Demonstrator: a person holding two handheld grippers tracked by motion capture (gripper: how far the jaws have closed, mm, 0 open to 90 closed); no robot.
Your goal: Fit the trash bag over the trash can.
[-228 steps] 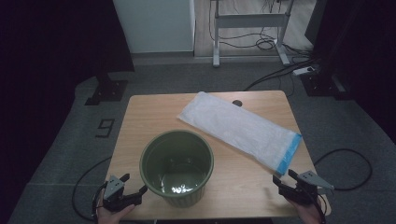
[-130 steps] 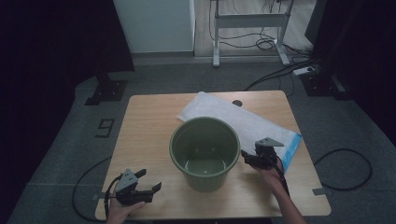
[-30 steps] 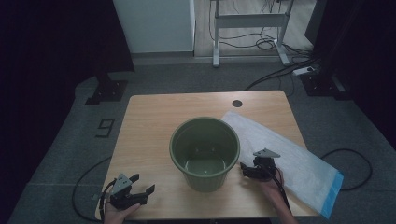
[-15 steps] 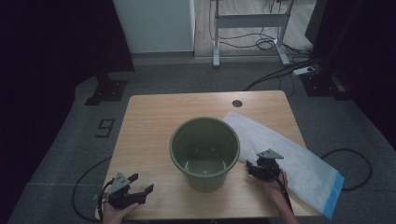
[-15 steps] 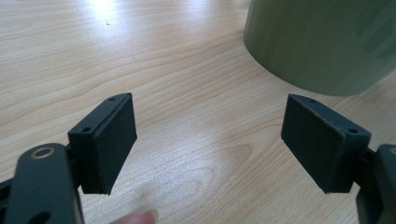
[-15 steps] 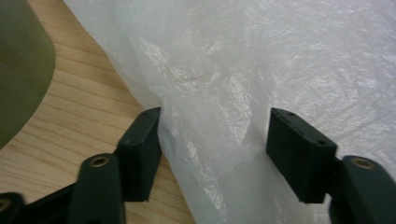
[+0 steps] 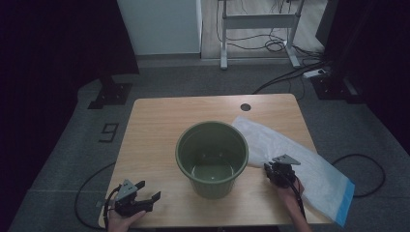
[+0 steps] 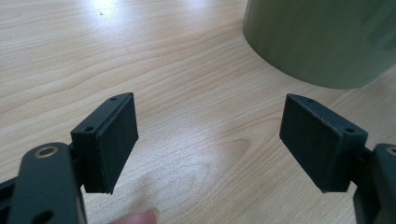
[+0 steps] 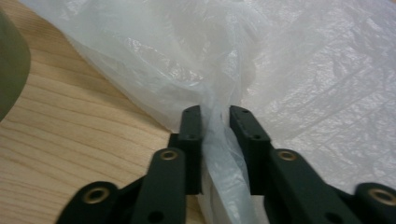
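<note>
A green plastic bucket (image 7: 212, 157) stands upright in the middle of the wooden table (image 7: 154, 125). A white plastic bag (image 7: 314, 169) with a blue end lies to its right and hangs over the table's right front corner. My right gripper (image 7: 276, 173) sits at the bag's left edge, close to the bucket. In the right gripper view its jaws have just been closing, and my right gripper (image 9: 215, 114) pinches a bunched fold of the bag (image 9: 303, 70). My left gripper (image 7: 145, 198) rests open at the front left, its jaws (image 8: 210, 140) wide with bare wood between them.
The bucket's wall (image 8: 322, 37) rises at the upper right of the left gripper view. A round cable hole (image 7: 245, 107) sits near the table's far edge. Cables trail off the table's front corners to the floor.
Since the oldest frames the bucket went to the centre and the bag slid to the right edge. Over the last second my right gripper shifted slightly right and its jaws narrowed on the bag.
</note>
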